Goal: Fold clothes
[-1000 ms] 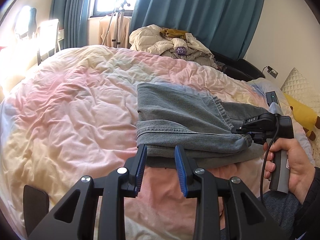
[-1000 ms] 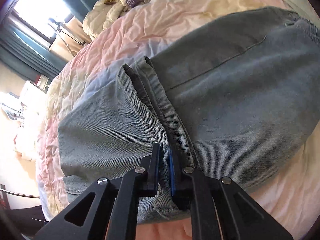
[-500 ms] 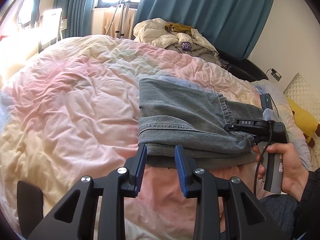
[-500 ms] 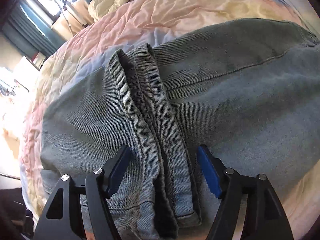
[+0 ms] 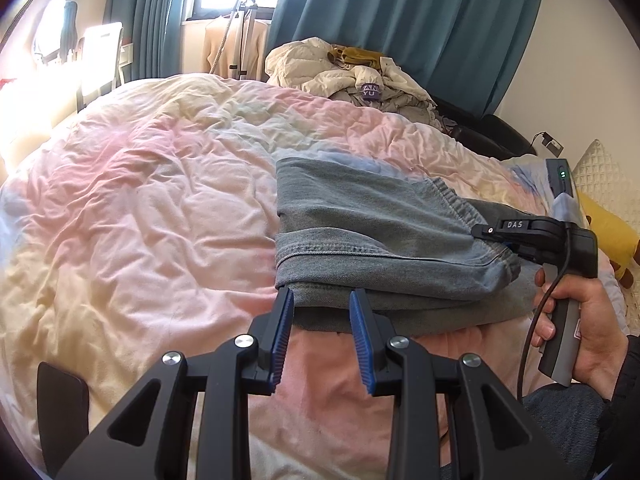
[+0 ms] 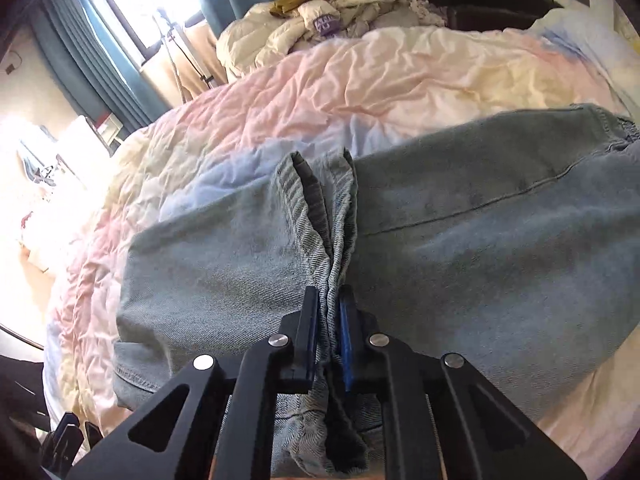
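1. Left wrist view: the left gripper (image 5: 320,320) hangs at lower centre of the frame with its jaws partly apart and nothing between the blue pads (image 5: 281,336); the tips sit just in front of the near edge of the folded jeans (image 5: 372,236).
2. Those jeans lie folded in layers right of centre on the rumpled pastel duvet (image 5: 152,216), which fills most of the frame.
3. At the right edge of this view, a hand (image 5: 580,320) grips the handle of the right gripper (image 5: 516,246), whose black head reaches the right end of the jeans at the bunched waistband.
4. A dark cable (image 5: 532,328) hangs from that gripper past the hand.
5. Right wrist view: the right gripper (image 6: 330,332) is at lower centre with its jaws closed tight on a raised ridge of denim, the doubled seam (image 6: 320,216) that runs up the middle of the frame.
6. Jeans (image 6: 480,248) spread to both sides of that pinched fold and cover the lower half of this view.
7. Upper centre in both views holds a heap of pale clothes (image 5: 352,76) at the far edge of the bed, in front of teal curtains (image 5: 420,20).
8. At the right edge of the left wrist view a yellow plush toy (image 5: 612,236) lies beside a quilted white pillow (image 5: 600,168).
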Tool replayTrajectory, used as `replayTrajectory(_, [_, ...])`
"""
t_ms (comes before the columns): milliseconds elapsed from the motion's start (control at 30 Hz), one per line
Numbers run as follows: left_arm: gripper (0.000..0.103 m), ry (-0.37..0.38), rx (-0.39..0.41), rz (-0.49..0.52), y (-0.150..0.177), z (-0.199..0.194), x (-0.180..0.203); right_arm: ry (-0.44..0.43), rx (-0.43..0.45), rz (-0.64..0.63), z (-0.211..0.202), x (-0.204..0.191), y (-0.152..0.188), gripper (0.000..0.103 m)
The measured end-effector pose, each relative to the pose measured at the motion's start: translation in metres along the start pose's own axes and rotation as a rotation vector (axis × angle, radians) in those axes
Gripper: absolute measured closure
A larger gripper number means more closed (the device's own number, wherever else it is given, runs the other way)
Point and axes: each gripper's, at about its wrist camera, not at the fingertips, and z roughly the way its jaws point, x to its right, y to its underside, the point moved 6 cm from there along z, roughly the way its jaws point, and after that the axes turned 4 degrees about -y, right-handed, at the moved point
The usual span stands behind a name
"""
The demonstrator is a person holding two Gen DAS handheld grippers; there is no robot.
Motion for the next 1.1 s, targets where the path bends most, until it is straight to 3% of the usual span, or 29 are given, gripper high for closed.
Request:
replayTrajectory(133, [0.073, 0.000, -0.004, -0.014, 0.002, -0.001, -0.003, 0.043, 0.149, -0.036, -0.032, -0.006, -0.015, 0.095])
replayTrajectory(233, [0.073, -0.005, -0.005, -0.019, 0.003, -0.001, -0.006, 0.128, 0.224, -0.012, -0.048, 0.006, -0.024, 0.095])
replayTrajectory(333, [0.073, -0.004, -0.009, -0.020, 0.003, 0.000, -0.006, 0.218, 0.171, 0.072, -0.036, 0.040, -0.024, 0.095])
replayTrajectory(467, [0.073, -0.006, -0.010, -0.013, 0.003, 0.001, -0.005, 0.213, -0.074, 0.180, 0.014, 0.078, -0.001, 0.095])
replayTrajectory(633, [0.073, -0.011, -0.010, -0.003, 0.002, 0.004, -0.004, 0.201, -0.089, 0.176, 0.022, 0.083, 0.001, 0.093])
replayTrajectory(867, [0.073, 0.002, -0.016, -0.014, -0.020, 0.024, 0.005, -0.019, -0.016, 0.330, -0.011, 0.112, 0.008, 0.083])
replayTrajectory(1033, [0.073, 0.004, -0.013, 0.038, -0.038, 0.046, 0.023, -0.191, 0.121, 0.395, -0.060, 0.168, 0.017, 0.080])
replayTrajectory(1100, [0.073, -0.009, -0.015, 0.056, -0.040, 0.056, 0.028, -0.200, 0.172, 0.428, -0.079, 0.198, 0.016, 0.080])
